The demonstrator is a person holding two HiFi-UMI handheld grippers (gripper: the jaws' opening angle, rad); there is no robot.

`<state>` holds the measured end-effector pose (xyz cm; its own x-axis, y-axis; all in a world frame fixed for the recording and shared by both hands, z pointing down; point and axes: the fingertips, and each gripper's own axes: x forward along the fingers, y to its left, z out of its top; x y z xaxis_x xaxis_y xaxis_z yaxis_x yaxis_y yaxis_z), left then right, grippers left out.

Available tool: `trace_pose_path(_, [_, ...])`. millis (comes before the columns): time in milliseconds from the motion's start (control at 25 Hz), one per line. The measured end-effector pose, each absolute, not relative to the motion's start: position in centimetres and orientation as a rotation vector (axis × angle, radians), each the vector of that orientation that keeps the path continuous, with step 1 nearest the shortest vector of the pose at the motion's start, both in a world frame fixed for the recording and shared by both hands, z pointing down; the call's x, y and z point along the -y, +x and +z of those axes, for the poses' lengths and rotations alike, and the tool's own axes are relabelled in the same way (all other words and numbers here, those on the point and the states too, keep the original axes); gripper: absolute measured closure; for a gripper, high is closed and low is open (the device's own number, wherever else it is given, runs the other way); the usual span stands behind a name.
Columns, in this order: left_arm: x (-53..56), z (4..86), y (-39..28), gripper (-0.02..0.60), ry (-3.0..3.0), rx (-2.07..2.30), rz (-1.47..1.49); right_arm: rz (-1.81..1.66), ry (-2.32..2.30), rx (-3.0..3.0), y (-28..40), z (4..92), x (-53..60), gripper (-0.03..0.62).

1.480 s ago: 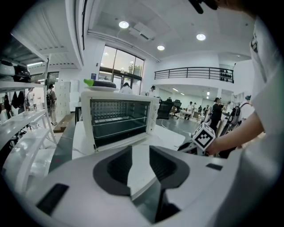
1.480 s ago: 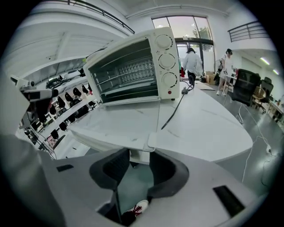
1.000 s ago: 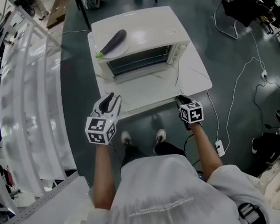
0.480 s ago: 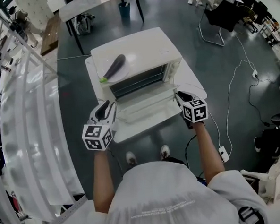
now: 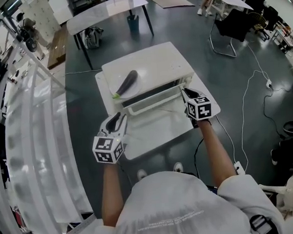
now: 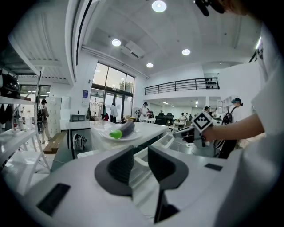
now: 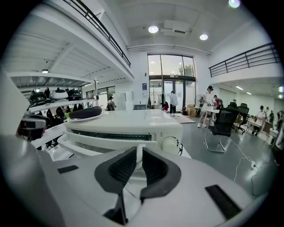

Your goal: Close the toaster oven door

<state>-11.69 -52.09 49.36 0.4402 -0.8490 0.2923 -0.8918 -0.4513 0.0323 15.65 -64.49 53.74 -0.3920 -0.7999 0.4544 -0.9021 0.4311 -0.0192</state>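
Observation:
The white toaster oven [image 5: 150, 64] stands on a small white table [image 5: 153, 138]. On its top a dark eggplant [image 5: 126, 83] lies on a plate. The oven door [image 5: 153, 100] is tilted partway up, its handle bar [image 7: 86, 144] toward me. My right gripper [image 5: 187, 93] is at the door's right end; its jaws are closing, down to a narrow gap [image 7: 139, 155], and no pad visibly presses on anything. Over the table's front left corner my left gripper [image 5: 115, 122] stands open with nothing between its fingers [image 6: 122, 166]. The left gripper view shows the eggplant [image 6: 126, 128] and the right gripper [image 6: 188, 133].
A second table [image 5: 105, 15] stands behind the oven, a black chair [image 5: 235, 22] at the back right. White cables [image 5: 250, 80] trail over the dark floor at the right. White shelving [image 5: 29, 146] runs along the left. The oven's knob [image 7: 170, 144] faces the right gripper.
The door has swung from lying flat to partway up. The right gripper moved forward and up with its right end. The left gripper stayed near the table's front left.

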Motion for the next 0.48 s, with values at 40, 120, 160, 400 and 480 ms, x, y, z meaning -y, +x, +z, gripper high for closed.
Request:
trace_pose_path(40, [52.1, 49.3, -11.9, 0.477, 2.504, 1.54, 0.347, 0.367, 1.449, 2.312, 15.4, 53.6, 65.0, 0.542])
trace_pose_path(120, [52.1, 49.2, -12.4, 0.477, 2.495, 1.555, 0.346, 0.36, 1.451, 2.315, 15.0, 53.2, 65.8, 0.543])
trace_pose_path(160, [52.0, 49.2, -12.6, 0.477, 2.489, 1.563, 0.348, 0.358, 1.453, 2.316, 14.9, 53.0, 66.2, 0.543])
trace_pose_path(400, [51.6, 49.7, -13.3, 0.479, 2.458, 1.584, 0.356, 0.359, 1.457, 2.317, 14.7, 52.7, 67.3, 0.545])
trace_pose_path(480, [51.6, 49.9, -13.5, 0.479, 2.452, 1.586, 0.355, 0.365, 1.45, 2.322, 14.5, 52.8, 67.4, 0.545])
